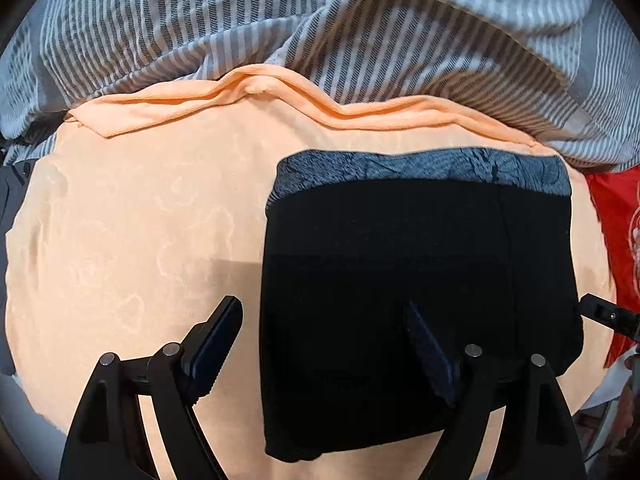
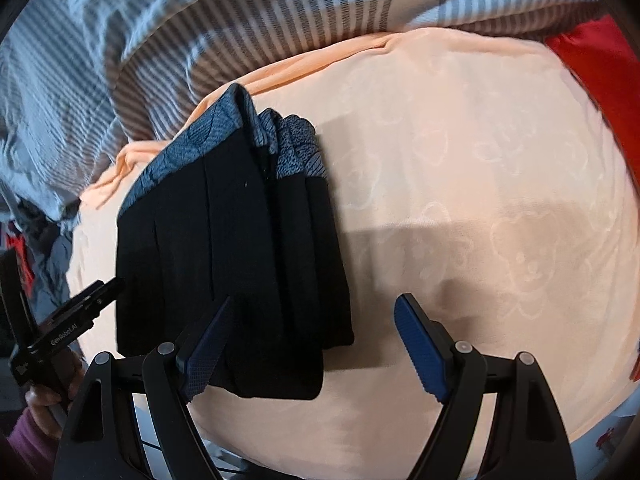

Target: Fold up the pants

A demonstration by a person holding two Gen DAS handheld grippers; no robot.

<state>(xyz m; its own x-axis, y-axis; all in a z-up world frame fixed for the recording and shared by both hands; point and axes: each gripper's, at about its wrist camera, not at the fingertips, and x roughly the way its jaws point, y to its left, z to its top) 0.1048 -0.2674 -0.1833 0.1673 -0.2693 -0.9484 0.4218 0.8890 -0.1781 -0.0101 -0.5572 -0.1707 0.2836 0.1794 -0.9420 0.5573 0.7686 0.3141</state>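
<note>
The left claw [image 1: 324, 336] stands wide open with nothing between its fingers, one blue-padded finger [image 1: 212, 344] over the peach sheet [image 1: 132, 220] and the other over the black pants [image 1: 400, 260]. The right claw [image 2: 316, 340] is likewise spread open and empty; its left finger [image 2: 208, 352] hangs above the near edge of the pants [image 2: 224, 240], its right finger [image 2: 420, 352] above bare sheet [image 2: 480, 200].

The pants lie folded into a compact rectangle on the bed, layers stacked and visible as parallel edges in the right wrist view. A grey-blue patterned waistband [image 1: 420, 172] shows along the far edge of the stack. In the left wrist view the bundle sits right of centre; the tip of the right claw shows at its right side, just beside the fabric, though whether it touches cannot be told.

Beyond the sheet's rumpled far hem lies a grey-and-white striped duvet [image 1: 280, 20]. A red cloth [image 1: 616, 216] with pale embroidery lies at the right edge of the bed.
</note>
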